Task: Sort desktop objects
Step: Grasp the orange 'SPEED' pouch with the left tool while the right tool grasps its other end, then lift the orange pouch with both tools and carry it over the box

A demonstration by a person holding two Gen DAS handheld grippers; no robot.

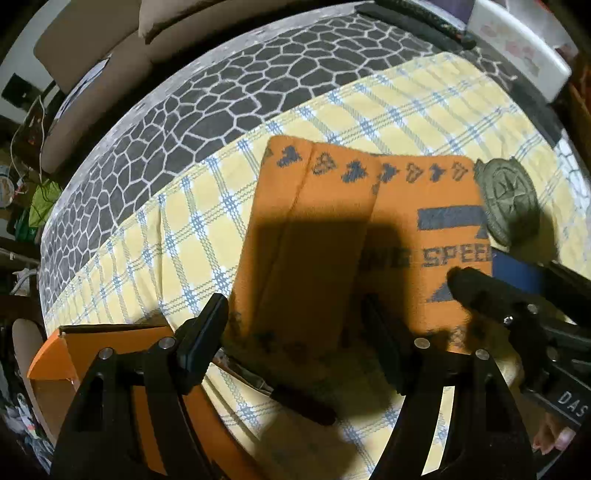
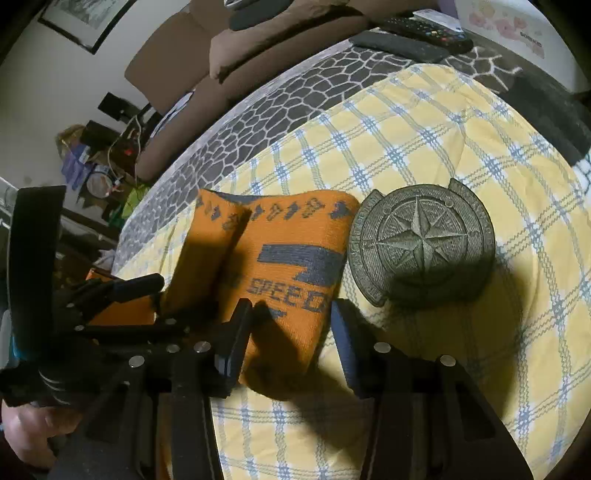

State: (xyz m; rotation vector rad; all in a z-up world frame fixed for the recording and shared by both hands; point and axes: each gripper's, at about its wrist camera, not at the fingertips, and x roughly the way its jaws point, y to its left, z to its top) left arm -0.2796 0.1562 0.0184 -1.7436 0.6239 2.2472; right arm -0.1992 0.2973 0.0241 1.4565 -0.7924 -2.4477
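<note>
A pair of folded orange socks (image 1: 332, 221) with blue patterns and lettering lies on a yellow plaid cloth (image 1: 406, 110). My left gripper (image 1: 295, 317) points steeply down, and its fingers press the near end of the left sock from both sides. My right gripper (image 2: 291, 317) is closed on the near end of the right, lettered sock (image 2: 291, 273), which fills the gap between its fingers. Each gripper shows in the other's view: the left gripper (image 2: 159, 302) at the left, the right gripper (image 1: 480, 273) at the right. A round grey-green compass patch (image 2: 421, 243) lies just right of the socks.
An orange cardboard box (image 1: 51, 354) sits at the near left, under the left gripper. The plaid cloth lies on a dark stone-patterned cover (image 2: 295, 85). Remote controls (image 2: 417, 37) and a white box (image 2: 517, 29) lie at the back. A hand (image 2: 33, 424) holds the left gripper.
</note>
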